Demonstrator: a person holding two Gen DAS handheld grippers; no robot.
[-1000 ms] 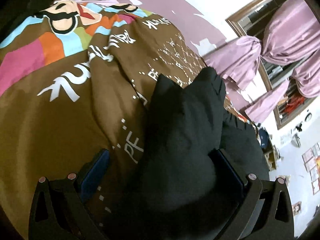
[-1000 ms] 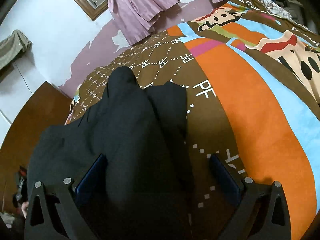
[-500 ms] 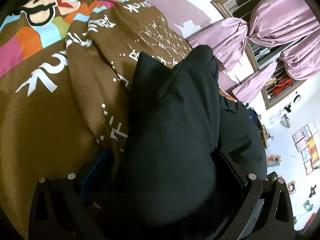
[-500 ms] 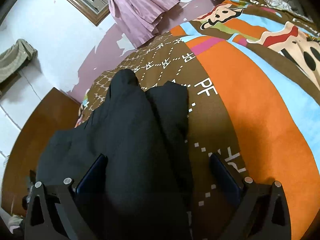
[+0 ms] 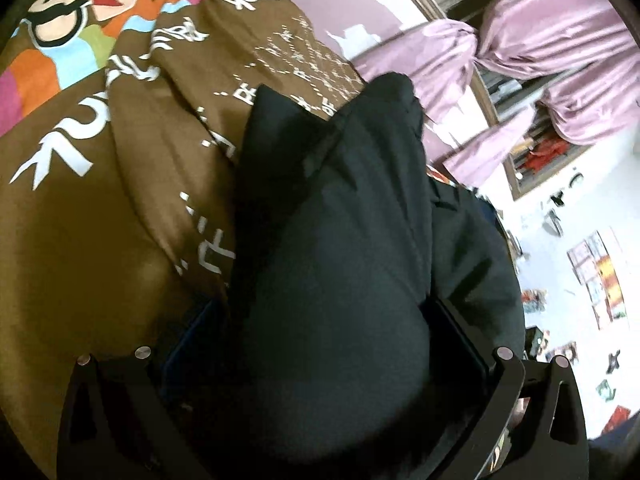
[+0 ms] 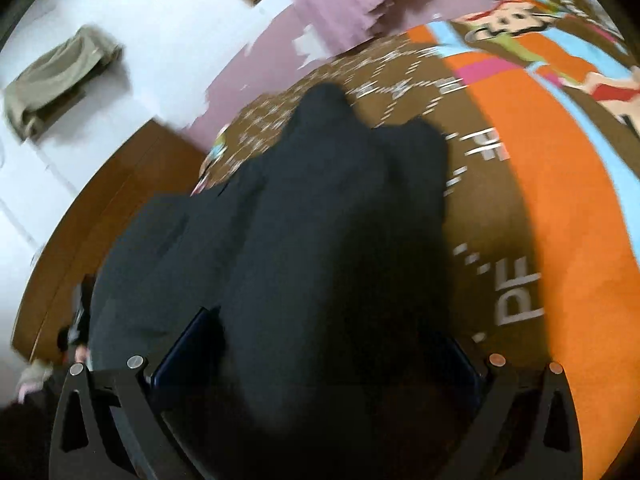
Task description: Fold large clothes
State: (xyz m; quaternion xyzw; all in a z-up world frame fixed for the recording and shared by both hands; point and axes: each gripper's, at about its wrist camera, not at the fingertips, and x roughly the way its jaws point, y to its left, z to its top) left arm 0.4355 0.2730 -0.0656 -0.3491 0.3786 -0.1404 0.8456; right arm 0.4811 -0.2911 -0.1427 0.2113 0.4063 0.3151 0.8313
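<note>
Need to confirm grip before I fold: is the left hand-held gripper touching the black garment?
Touching. In the left wrist view the black garment fills the left hand-held gripper, with cloth bulging between both fingers and pressed against their pads.

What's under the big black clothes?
A brown bedspread with white letters and cartoon pictures lies under the black garment. Whatever sits directly beneath the cloth is covered.

- The left gripper (image 5: pixel 320 344) has a thick bunch of black garment (image 5: pixel 332 248) filling the space between its wide-set fingers (image 5: pixel 460 332).
- The garment drapes over a brown printed bedspread (image 5: pixel 100 208).
- Pink knotted curtains (image 5: pixel 540 52) hang at upper right.
</note>
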